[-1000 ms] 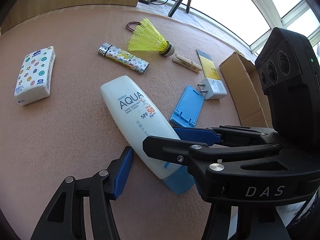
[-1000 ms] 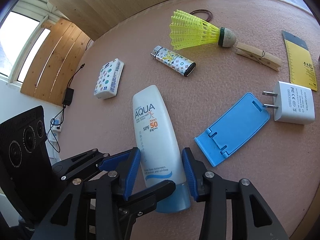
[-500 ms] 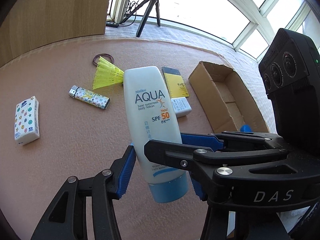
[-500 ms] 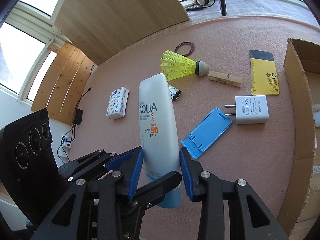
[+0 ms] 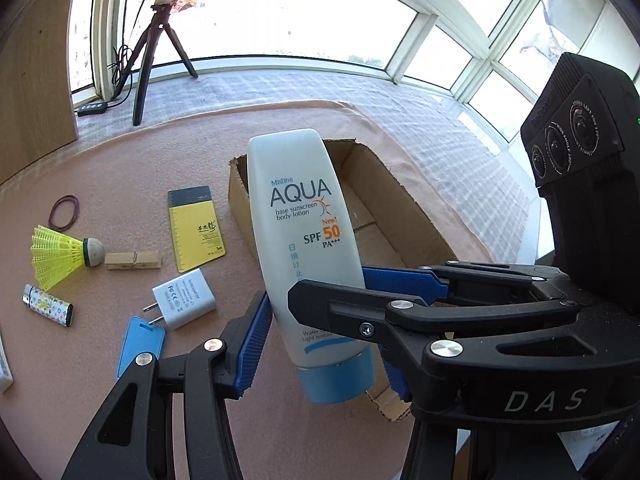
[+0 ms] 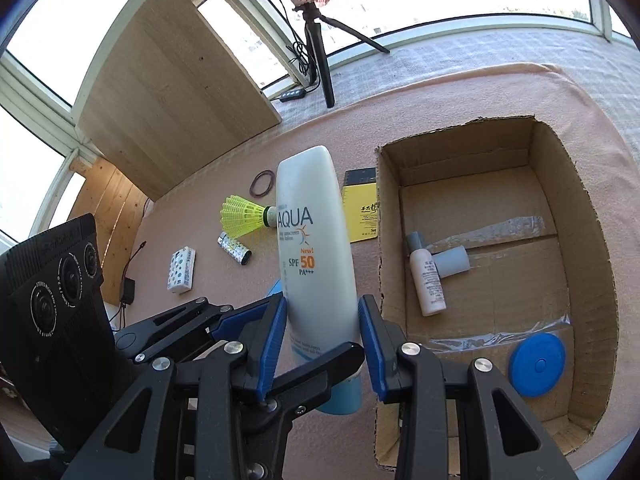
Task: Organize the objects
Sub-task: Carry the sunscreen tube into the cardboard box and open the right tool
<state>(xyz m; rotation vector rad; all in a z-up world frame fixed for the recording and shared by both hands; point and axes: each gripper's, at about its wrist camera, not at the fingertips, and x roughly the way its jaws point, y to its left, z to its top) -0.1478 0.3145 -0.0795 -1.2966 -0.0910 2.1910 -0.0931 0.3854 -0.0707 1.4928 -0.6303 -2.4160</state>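
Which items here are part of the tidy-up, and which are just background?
Job: sunscreen bottle held in both grippers, cardboard box, shuttlecock, lighter, clothespin, charger plug, yellow card, rubber band, tissue pack.

Background: tripod, wooden board, windows.

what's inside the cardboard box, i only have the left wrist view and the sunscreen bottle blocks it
Observer: A small white bottle with a grey cap lies on the floor of the cardboard box.
Operator: anything else in there
Observer: Yes, a grey cylinder beside that bottle, and a round blue disc in the near corner.
Operator: is the right gripper really on the bottle, i can't see its pads well
Observer: Yes. The right gripper has both blue pads pressed on the lower part of the sunscreen bottle, just above its blue cap.
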